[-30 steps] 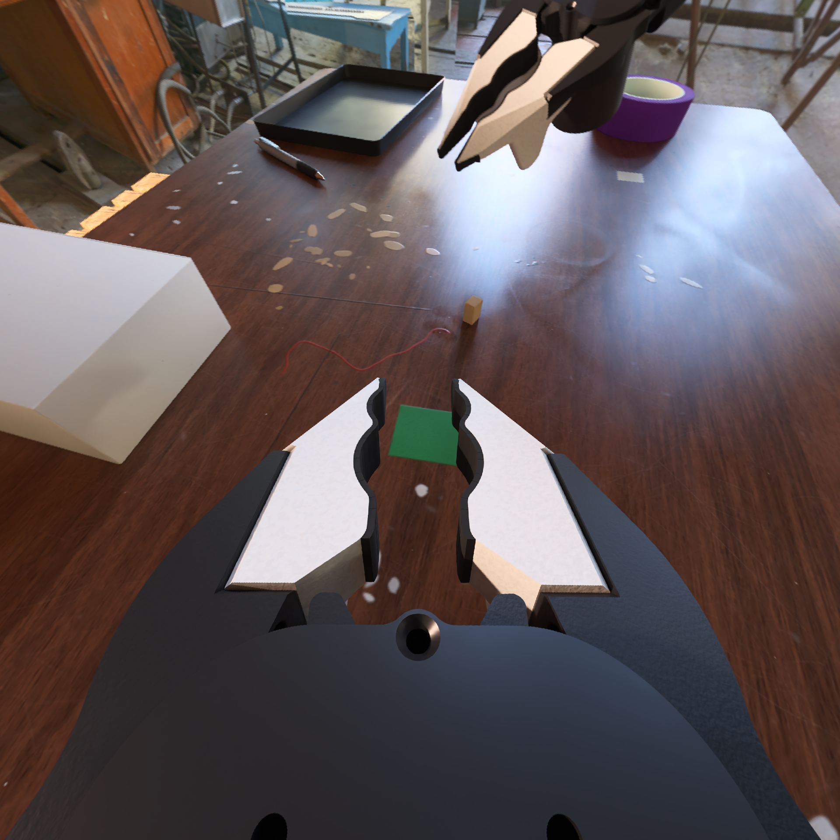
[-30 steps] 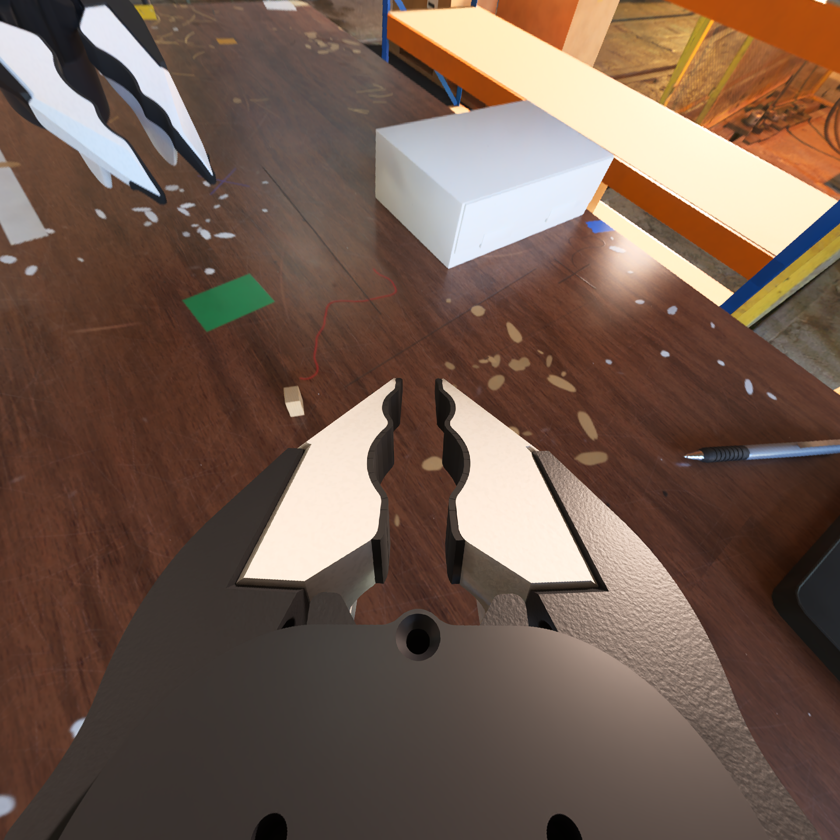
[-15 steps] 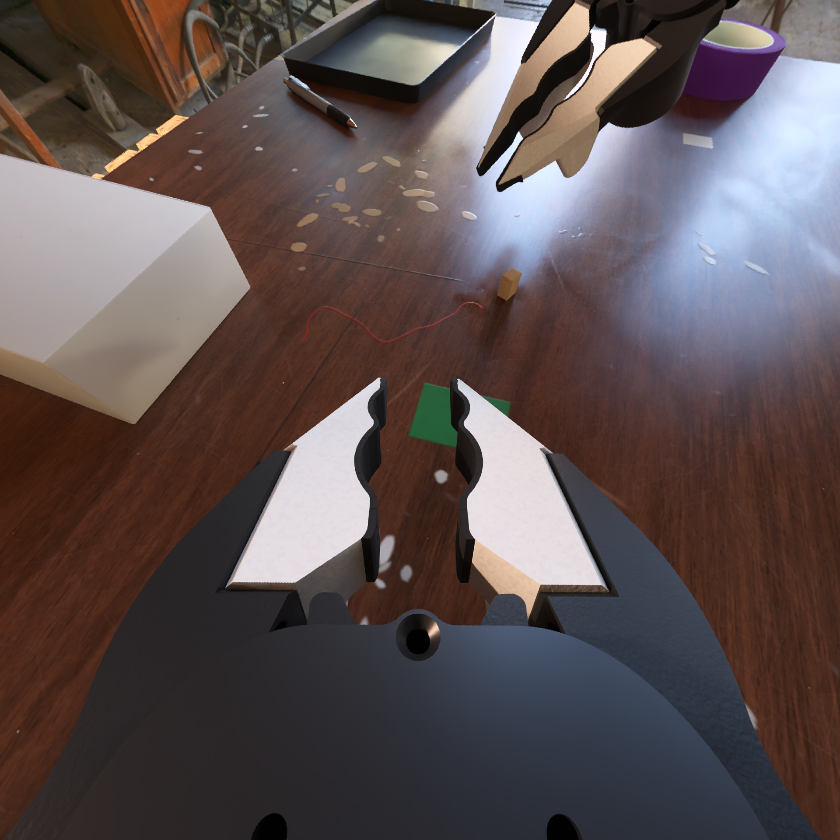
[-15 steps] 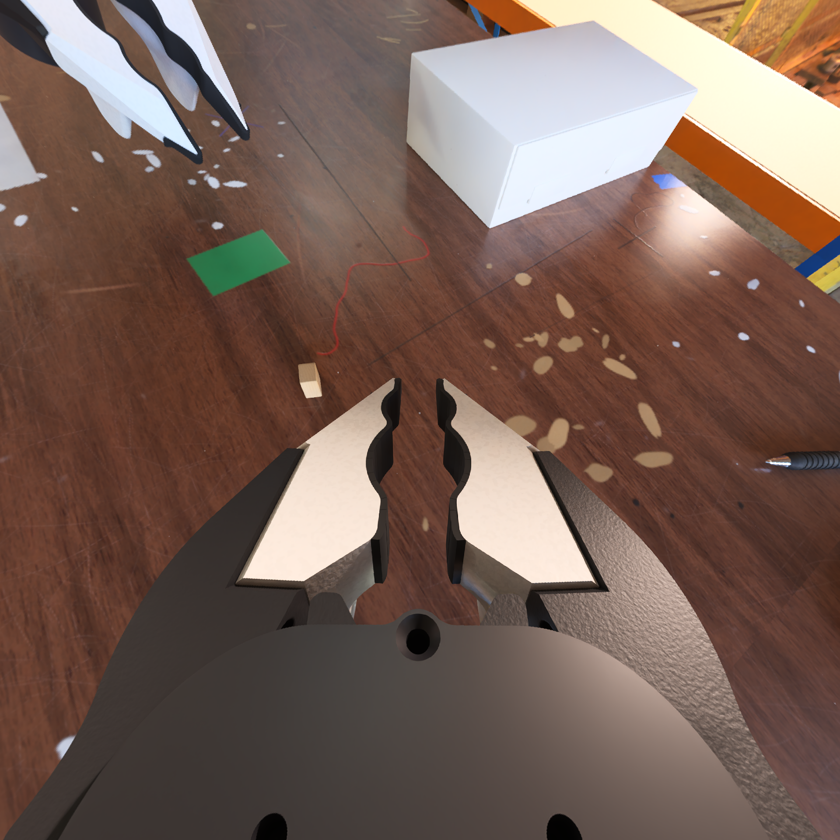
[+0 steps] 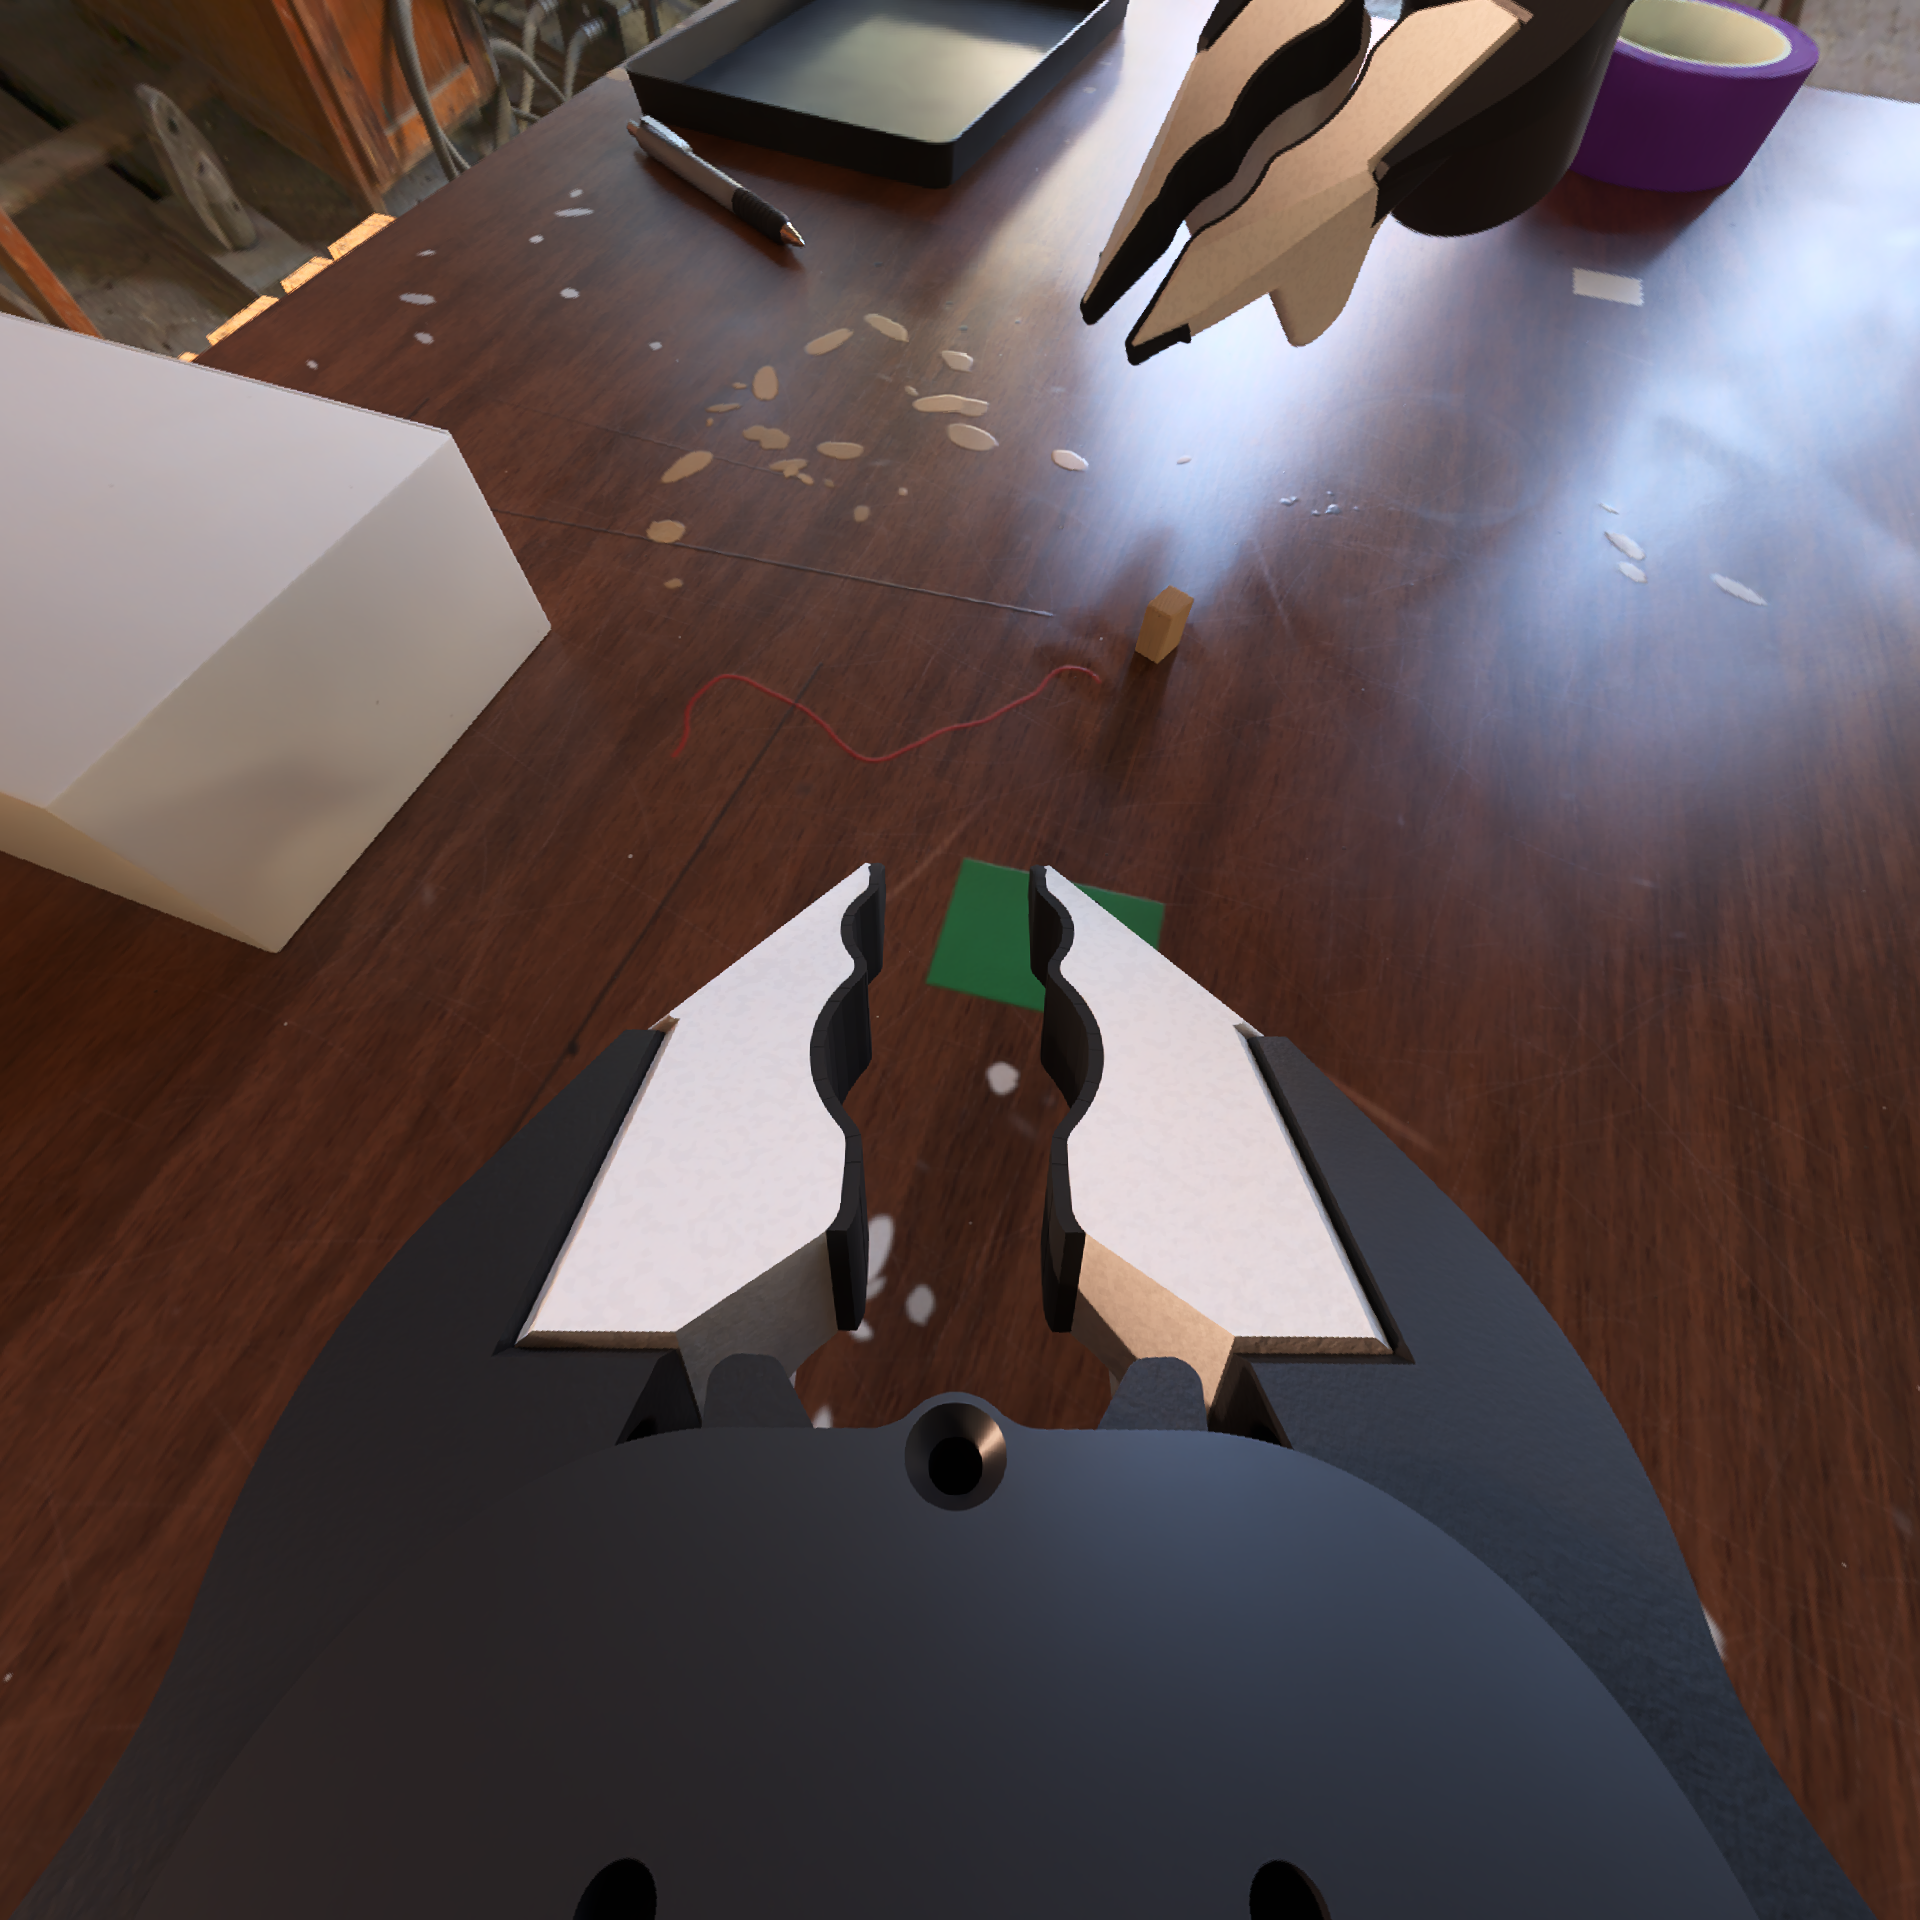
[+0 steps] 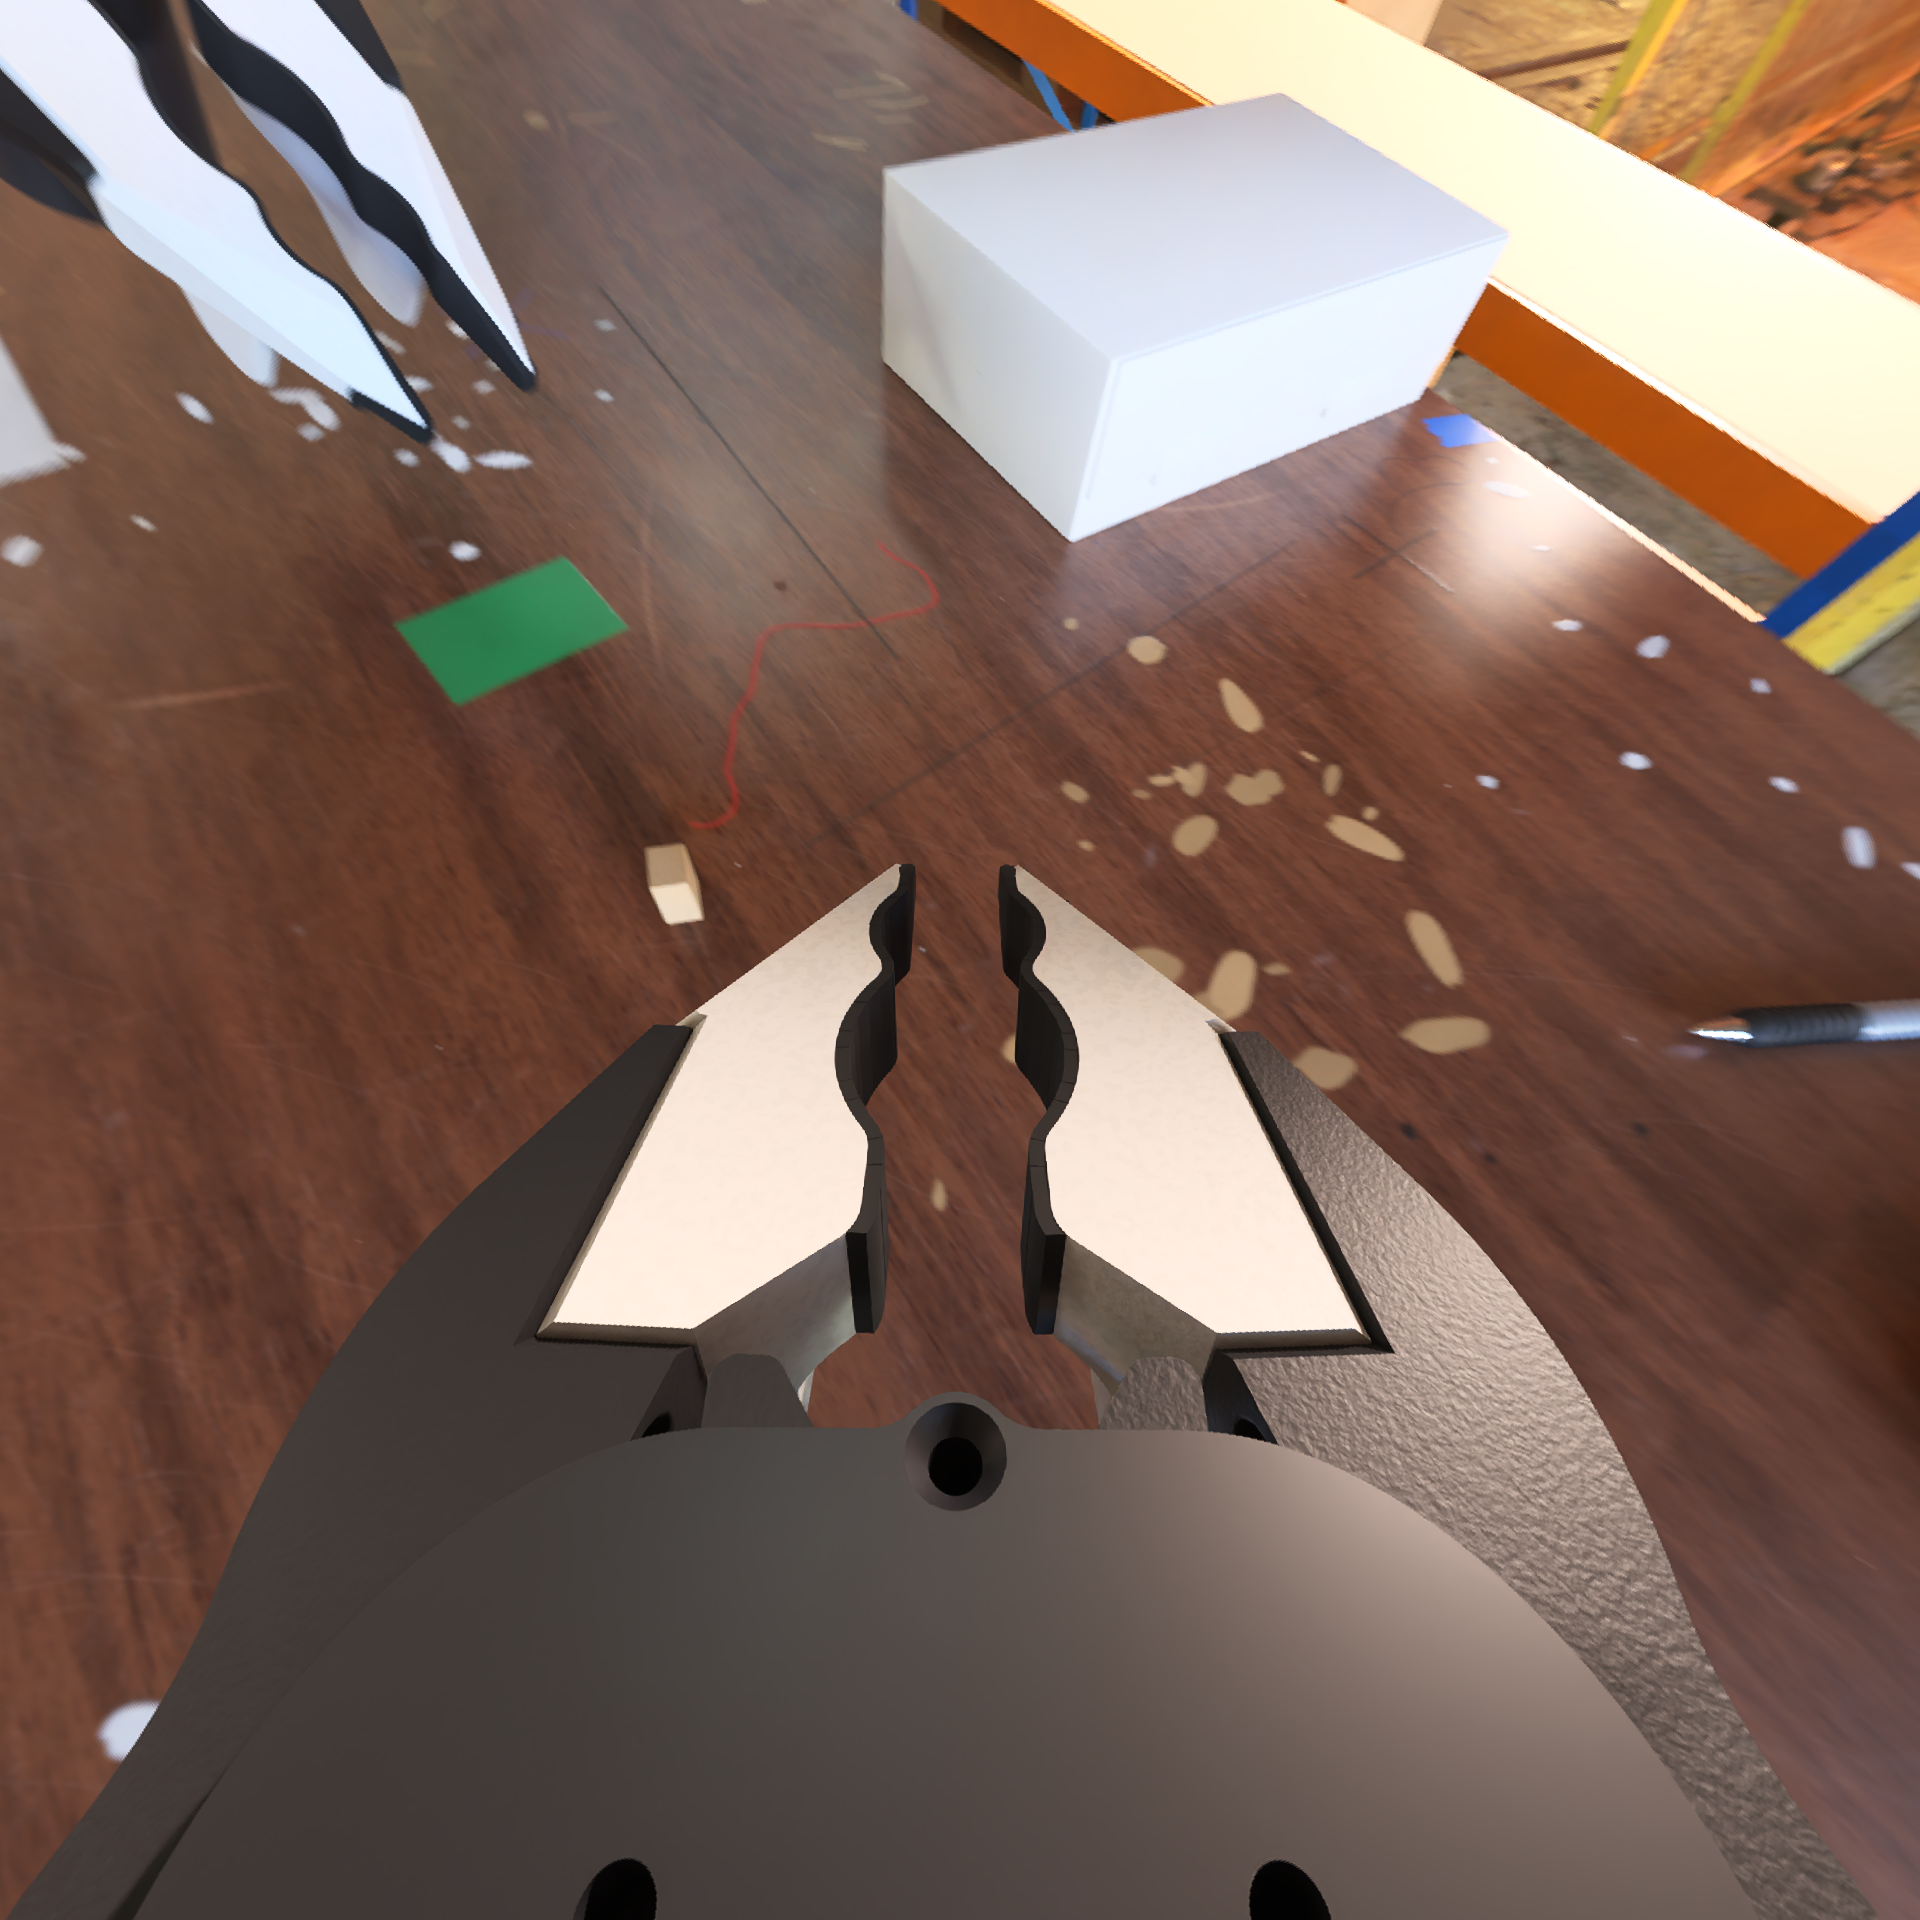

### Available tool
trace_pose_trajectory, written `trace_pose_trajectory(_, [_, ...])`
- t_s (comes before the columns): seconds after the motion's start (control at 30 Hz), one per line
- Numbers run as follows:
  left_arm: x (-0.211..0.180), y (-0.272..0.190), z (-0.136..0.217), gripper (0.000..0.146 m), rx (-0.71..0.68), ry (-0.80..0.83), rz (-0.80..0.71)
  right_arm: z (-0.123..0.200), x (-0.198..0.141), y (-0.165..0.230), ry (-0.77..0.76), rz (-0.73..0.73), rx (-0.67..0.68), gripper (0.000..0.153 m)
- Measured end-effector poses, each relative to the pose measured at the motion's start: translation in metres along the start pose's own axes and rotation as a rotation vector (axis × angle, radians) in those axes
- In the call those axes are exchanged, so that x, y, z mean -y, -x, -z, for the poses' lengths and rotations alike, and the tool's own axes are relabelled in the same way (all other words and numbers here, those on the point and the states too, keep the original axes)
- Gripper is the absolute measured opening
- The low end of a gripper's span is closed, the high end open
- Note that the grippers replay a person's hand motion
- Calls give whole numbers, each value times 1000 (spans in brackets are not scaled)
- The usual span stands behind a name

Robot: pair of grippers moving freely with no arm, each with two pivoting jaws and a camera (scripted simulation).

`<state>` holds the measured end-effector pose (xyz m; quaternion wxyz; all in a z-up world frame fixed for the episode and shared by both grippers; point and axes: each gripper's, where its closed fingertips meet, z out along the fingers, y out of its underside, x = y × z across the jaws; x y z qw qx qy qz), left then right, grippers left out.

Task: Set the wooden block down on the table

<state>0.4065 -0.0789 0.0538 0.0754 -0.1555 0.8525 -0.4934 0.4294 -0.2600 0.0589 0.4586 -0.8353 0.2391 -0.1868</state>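
The wooden block (image 5: 1163,623) rests on the table (image 5: 1558,935), free of both grippers and standing on one small face; by that evidence the set-down itself looks complete. Just beside it lies the end of a red thread (image 5: 883,727), and nearer the left gripper a flat green patch (image 5: 987,951) lies on the wood.

The right gripper (image 6: 956,878) hovers above the table with the block just off its left fingertip, not between the fingers. Its jaws stand a narrow way apart and hold nothing. Compared with a second ago, the block sits closer to these fingertips in the right wrist view and the white box (image 6: 1174,301) looms larger, so this gripper has advanced low over the table while its gap has stayed the same.

The left gripper (image 5: 956,883) is likewise empty, its jaws moderately parted over the green patch. Across the same second the block, thread and pen (image 5: 717,192) have slid to the right in its view, which indicates a turn or sideways drift rather than an approach.

Pale flecks (image 5: 862,416), a black tray (image 5: 883,104) and a purple tape roll (image 5: 1704,94) lie well apart from the block. What remains, in all likelihood, is only for the grippers to clear away without nudging the block.
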Motion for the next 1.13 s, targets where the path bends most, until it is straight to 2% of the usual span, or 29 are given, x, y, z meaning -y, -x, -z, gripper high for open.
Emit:
trace_pose_trajectory(0.13, [1,0,1,27,5,-2,-8,15,5,-15,-12,23,-78,16])
trace_pose_trajectory(0.23, [2,-1,1,27,6,-6,-11,24,12,-19,-69,-28,-61,15])
trace_pose_trajectory(0.33, [2,1,1,27,8,-8,-1,23,9,-19,-55,-32,-56,15])
trace_pose_trajectory(0.57, [0,5,1,28,24,-1,6,13,-4,-1,48,34,12,16])
trace_pose_trajectory(0.8, [-2,1,-2,28,11,11,-14,-4,-4,37,28,13,197,16])
trace_pose_trajectory(0.87, [-1,0,-2,28,17,5,-24,-14,-10,50,65,14,237,19])
trace_pose_trajectory(0.93, [1,-1,-2,27,14,-4,-31,-23,-16,60,116,45,242,24])
trace_pose_trajectory(1.13, [1,-8,-6,27,-6,-1,-36,-40,-22,76,179,103,220,23])
